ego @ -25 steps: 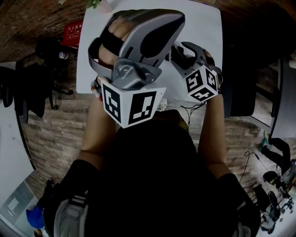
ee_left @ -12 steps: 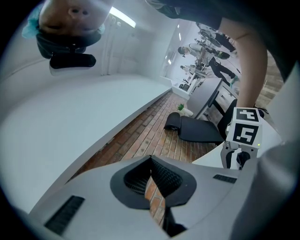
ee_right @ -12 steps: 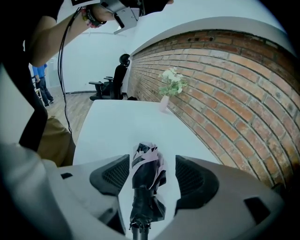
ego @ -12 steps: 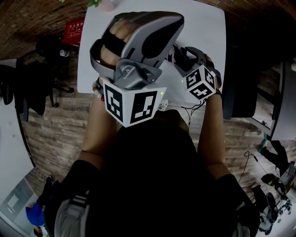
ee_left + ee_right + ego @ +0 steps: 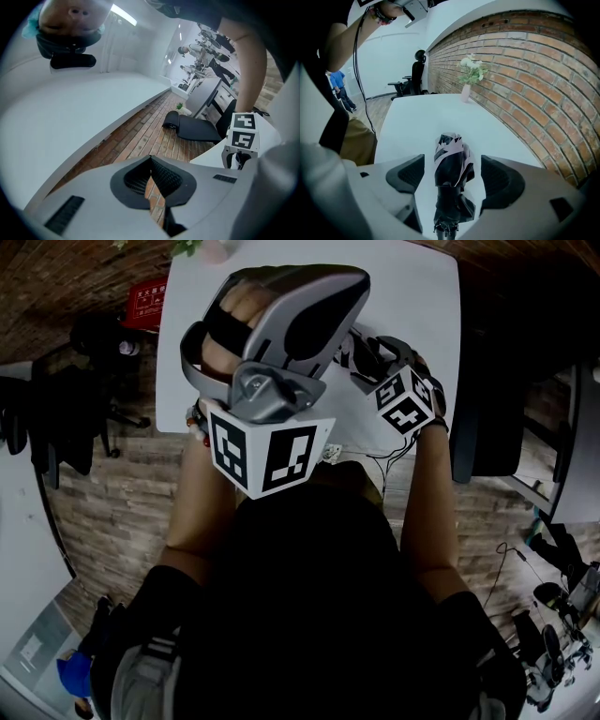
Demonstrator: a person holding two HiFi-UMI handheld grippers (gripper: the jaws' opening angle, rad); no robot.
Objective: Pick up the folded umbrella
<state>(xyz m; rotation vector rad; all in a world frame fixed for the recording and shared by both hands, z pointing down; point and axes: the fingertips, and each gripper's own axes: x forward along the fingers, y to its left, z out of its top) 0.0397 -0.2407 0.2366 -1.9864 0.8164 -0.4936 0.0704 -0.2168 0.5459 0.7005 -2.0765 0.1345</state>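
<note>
A brick wall (image 5: 525,70) runs along the far side of the room, and a wood-plank floor (image 5: 140,136) spreads below. A white tabletop (image 5: 412,296) stands against that wall and is bare over most of its surface. A black office chair (image 5: 410,79) stands beyond its far end. The person leans over the near edge with a tool in each hand. The left tongs (image 5: 151,161) is raised high and close under the head camera. It points level across the room, its ribbed pads meet at the tips and it holds nothing. The right tongs (image 5: 454,177) is lower and tilts down toward the tabletop, with its marker cube (image 5: 408,407) facing up in the head view. Its jaws have just been opening and now stand wide apart. The folded umbrella (image 5: 450,161) lies on the tabletop between them, lengthwise along the line the tongs points. White surface shows on either side of it, so neither pad presses on it. The umbrella is black with pale lilac patches, and its bunched canopy end points away toward the far end of the tabletop. There a small pink vase (image 5: 465,93) of pale flowers stands close to the wall, well apart from the umbrella.
</note>
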